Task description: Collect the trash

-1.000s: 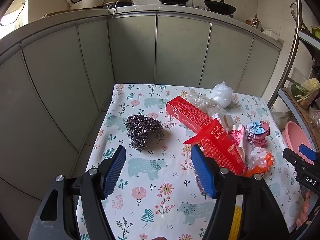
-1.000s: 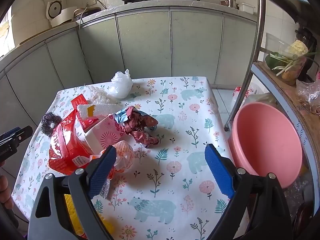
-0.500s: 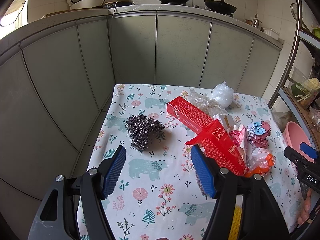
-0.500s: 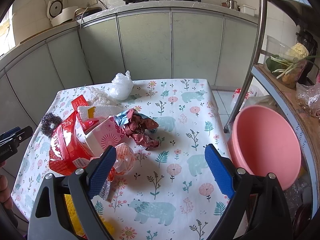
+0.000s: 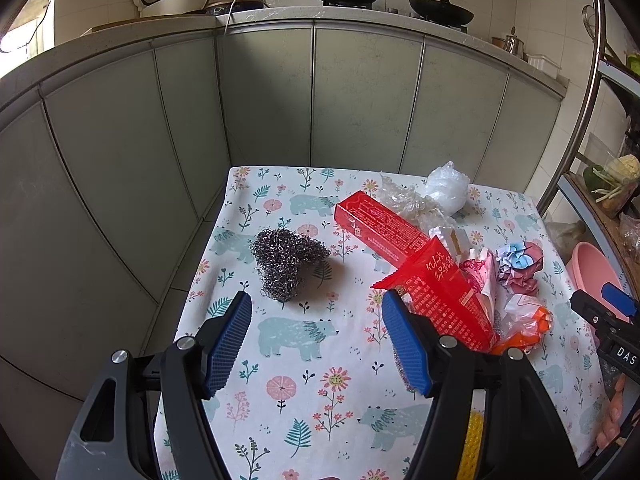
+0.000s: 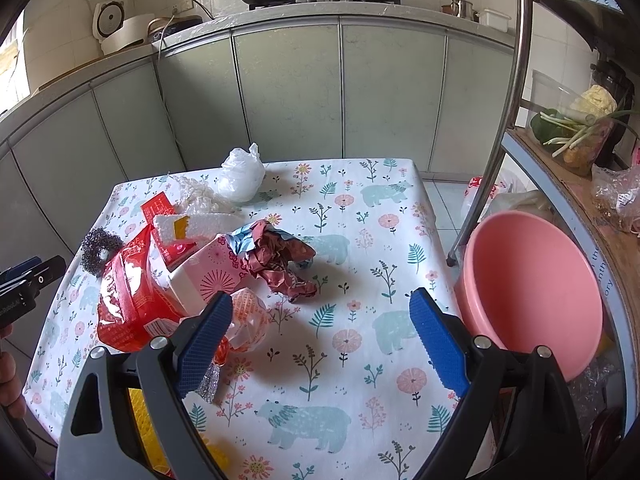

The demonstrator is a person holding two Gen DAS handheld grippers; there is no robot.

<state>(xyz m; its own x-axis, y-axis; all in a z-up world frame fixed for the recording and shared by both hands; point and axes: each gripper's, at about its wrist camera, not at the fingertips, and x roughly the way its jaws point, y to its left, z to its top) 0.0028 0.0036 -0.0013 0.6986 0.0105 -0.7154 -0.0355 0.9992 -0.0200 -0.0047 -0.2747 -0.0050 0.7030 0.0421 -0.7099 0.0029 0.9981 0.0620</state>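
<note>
Trash lies on a floral tablecloth (image 5: 296, 344). A steel wool pad (image 5: 286, 262) sits just beyond my left gripper (image 5: 316, 316), which hangs open and empty above the cloth. A long red box (image 5: 380, 226), a red foil bag (image 5: 444, 296), an orange-white wrapper (image 5: 524, 320), crumpled red-blue paper (image 5: 518, 266) and a white plastic bag (image 5: 446, 190) lie to its right. My right gripper (image 6: 320, 312) is open and empty over the cloth, with the crumpled paper (image 6: 280, 260), a pink carton (image 6: 208, 276), the red bag (image 6: 128, 300) and the wrapper (image 6: 248, 316) ahead and to its left.
A pink basin (image 6: 532, 296) stands off the table's right edge beside a metal rack pole (image 6: 504, 92). Grey-green cabinet fronts (image 5: 360, 100) close the far side. Something yellow (image 6: 140, 420) lies at the near left edge. A hand (image 6: 10, 380) holds the other gripper.
Both grippers have drawn back and up a little, so the table and trash look slightly farther away. Nothing was taken hold of; the trash has not moved.
</note>
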